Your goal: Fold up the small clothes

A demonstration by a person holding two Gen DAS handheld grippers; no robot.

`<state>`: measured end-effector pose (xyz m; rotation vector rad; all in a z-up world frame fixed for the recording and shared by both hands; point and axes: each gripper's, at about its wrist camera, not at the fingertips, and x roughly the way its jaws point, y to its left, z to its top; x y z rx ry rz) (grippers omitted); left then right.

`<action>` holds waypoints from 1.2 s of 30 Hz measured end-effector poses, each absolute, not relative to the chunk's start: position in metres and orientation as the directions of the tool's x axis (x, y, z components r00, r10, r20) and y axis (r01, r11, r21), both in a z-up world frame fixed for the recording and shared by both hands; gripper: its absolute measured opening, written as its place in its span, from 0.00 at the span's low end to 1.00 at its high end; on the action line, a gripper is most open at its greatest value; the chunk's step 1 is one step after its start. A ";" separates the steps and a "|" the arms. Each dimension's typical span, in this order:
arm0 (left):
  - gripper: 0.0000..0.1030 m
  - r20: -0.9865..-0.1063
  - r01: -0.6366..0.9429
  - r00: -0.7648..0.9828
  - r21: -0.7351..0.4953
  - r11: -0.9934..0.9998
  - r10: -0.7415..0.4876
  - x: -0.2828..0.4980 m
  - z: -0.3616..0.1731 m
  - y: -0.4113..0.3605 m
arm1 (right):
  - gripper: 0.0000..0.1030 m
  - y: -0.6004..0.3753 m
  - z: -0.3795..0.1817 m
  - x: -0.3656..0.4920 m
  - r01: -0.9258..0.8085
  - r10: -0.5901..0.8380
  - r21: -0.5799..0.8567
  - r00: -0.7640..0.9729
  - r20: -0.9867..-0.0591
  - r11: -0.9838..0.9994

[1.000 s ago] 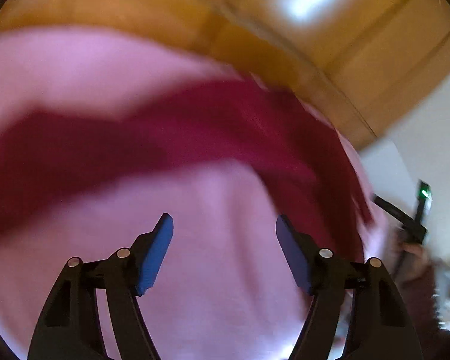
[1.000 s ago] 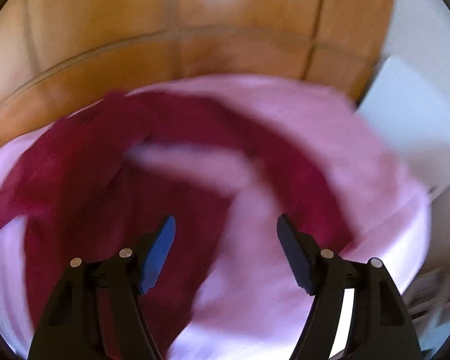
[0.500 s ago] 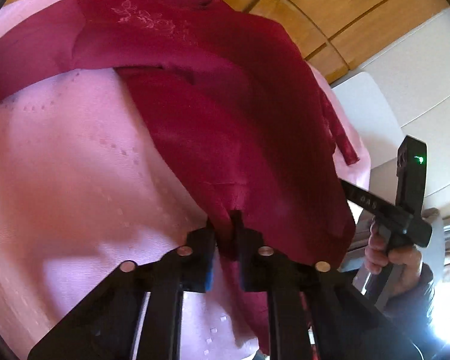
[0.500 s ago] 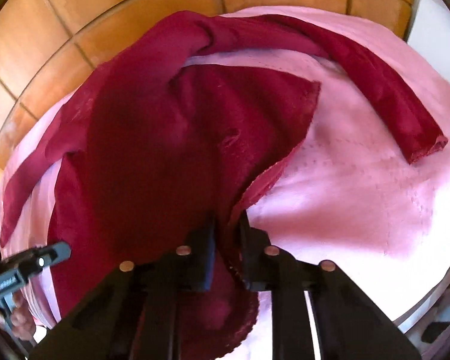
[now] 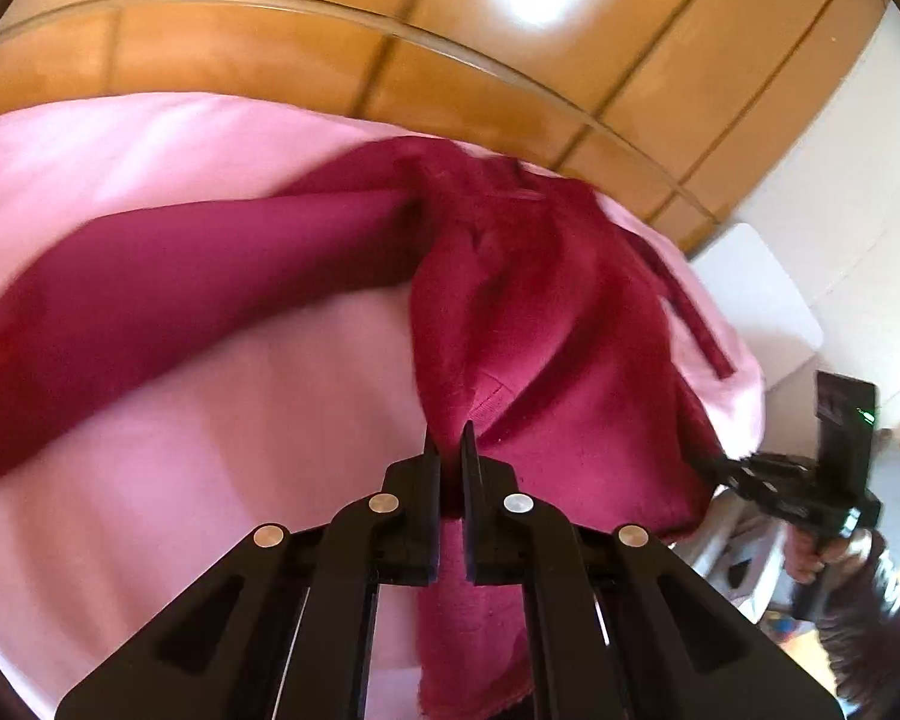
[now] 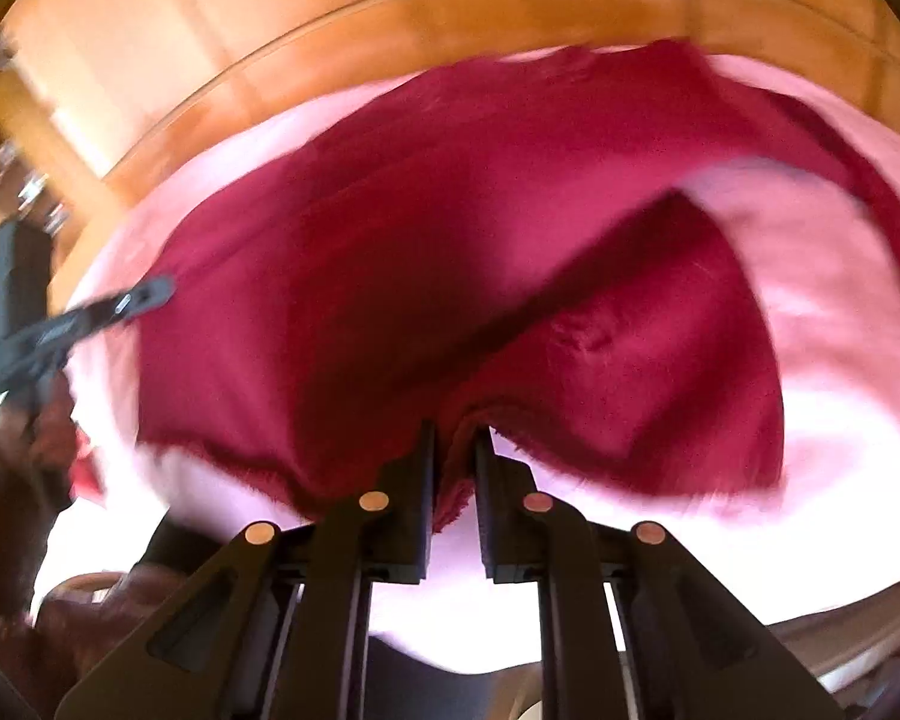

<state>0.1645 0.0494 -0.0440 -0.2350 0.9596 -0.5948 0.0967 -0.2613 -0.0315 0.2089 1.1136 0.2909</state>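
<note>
Where it drapes on the pink cloth (image 5: 180,480), crimson garment (image 5: 540,330) clamped in left hand-held gripper (image 5: 448,450) and right hand-held gripper (image 6: 454,444).

surface: pink cloth-covered table (image 5: 150,480) | on it: dark red garment (image 5: 540,324), partly spread | below: wooden floor (image 5: 270,48)

Motion blur smears the dark red knitted garment (image 6: 450,252) ahead of the right gripper (image 6: 453,450), whose closed jaws hide the pinched hem between them.
</note>
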 end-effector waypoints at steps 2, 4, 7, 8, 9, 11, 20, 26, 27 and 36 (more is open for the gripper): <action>0.03 -0.712 0.329 0.442 -0.437 0.837 -0.546 0.150 -0.051 0.072 | 0.13 -0.238 -0.035 0.088 -0.177 0.374 0.331 0.375 -0.848 0.927; 0.03 -0.731 0.279 0.449 -0.432 0.857 -0.515 0.140 -0.063 0.091 | 0.23 -0.224 -0.037 0.079 -0.217 0.423 0.368 0.338 -0.840 0.904; 0.03 -0.739 0.246 0.443 -0.445 0.861 -0.508 0.132 -0.072 0.099 | 0.31 -0.233 -0.028 0.073 -0.226 0.420 0.359 0.356 -0.835 0.905; 0.03 -0.740 0.244 0.442 -0.444 0.862 -0.506 0.130 -0.075 0.100 | 0.35 -0.245 -0.021 0.071 -0.199 0.401 0.349 0.385 -0.832 0.916; 0.03 -0.737 0.242 0.439 -0.454 0.858 -0.514 0.128 -0.078 0.098 | 0.47 -0.261 -0.015 0.070 -0.149 0.361 0.329 0.423 -0.831 0.933; 0.03 -0.729 0.243 0.441 -0.464 0.852 -0.523 0.127 -0.079 0.094 | 0.61 -0.284 -0.011 0.068 -0.047 0.255 0.265 0.475 -0.842 0.963; 0.03 -0.726 0.284 0.439 -0.446 0.849 -0.529 0.128 -0.076 0.078 | 0.20 -0.320 -0.068 0.105 0.091 0.140 0.186 0.370 -0.918 0.978; 0.03 -0.723 0.268 0.459 -0.442 0.856 -0.517 0.132 -0.070 0.090 | 0.07 -0.324 -0.051 0.080 0.034 0.007 0.022 0.383 -0.924 0.999; 0.04 -0.720 0.246 0.476 -0.442 0.863 -0.505 0.137 -0.067 0.099 | 0.07 -0.337 -0.052 0.075 0.060 -0.014 0.008 0.367 -0.930 0.998; 0.45 -0.727 -0.043 0.658 -0.297 0.954 -0.196 0.180 -0.037 0.193 | 0.17 -0.359 -0.060 0.069 0.097 -0.174 -0.150 0.322 -0.931 0.984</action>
